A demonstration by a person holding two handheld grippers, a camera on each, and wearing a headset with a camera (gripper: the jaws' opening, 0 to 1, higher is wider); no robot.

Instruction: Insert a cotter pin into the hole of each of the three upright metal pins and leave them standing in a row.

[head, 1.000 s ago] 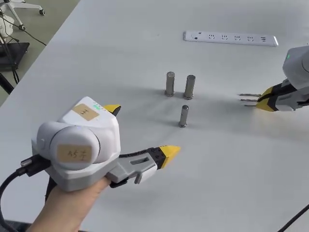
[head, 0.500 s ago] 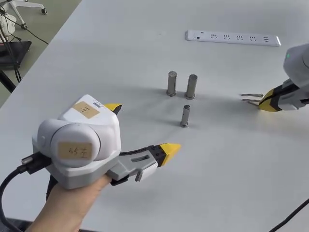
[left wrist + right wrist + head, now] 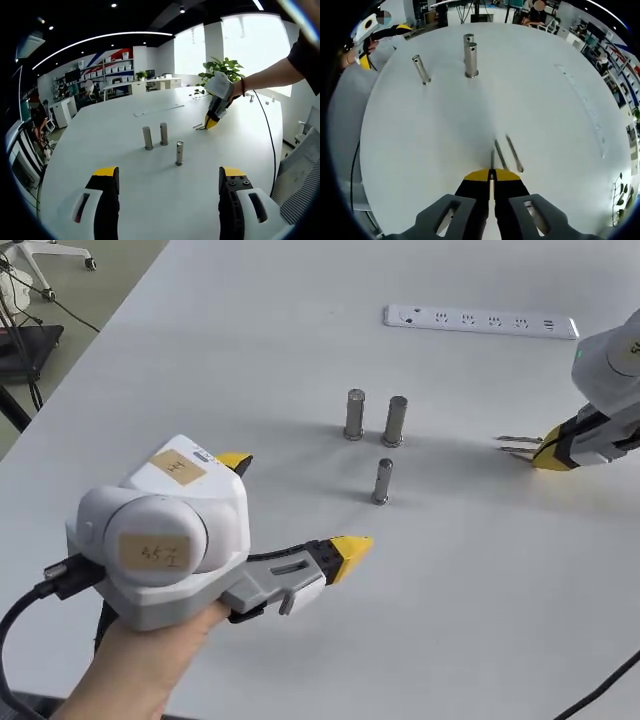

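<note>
Tabletop [image 3: 200, 360]: right gripper [image 3: 491, 173] fingers [image 3: 477, 175] pinch one cotter pin [image 3: 492, 159] beside two others [image 3: 514, 154]; left gripper [image 3: 169, 171] fingers [image 3: 106, 172] wide.

The desk [image 3: 250, 360] is smooth, matt and pale grey. The three upright pins [image 3: 396, 421] are bare metal with a dull brushed sheen. The cotter pins [image 3: 518, 446] are thin, darker metal. The left gripper [image 3: 292, 505] has a glossy white plastic shell, tan paper labels [image 3: 181, 470], grey plastic arms and yellow jaws.
</note>
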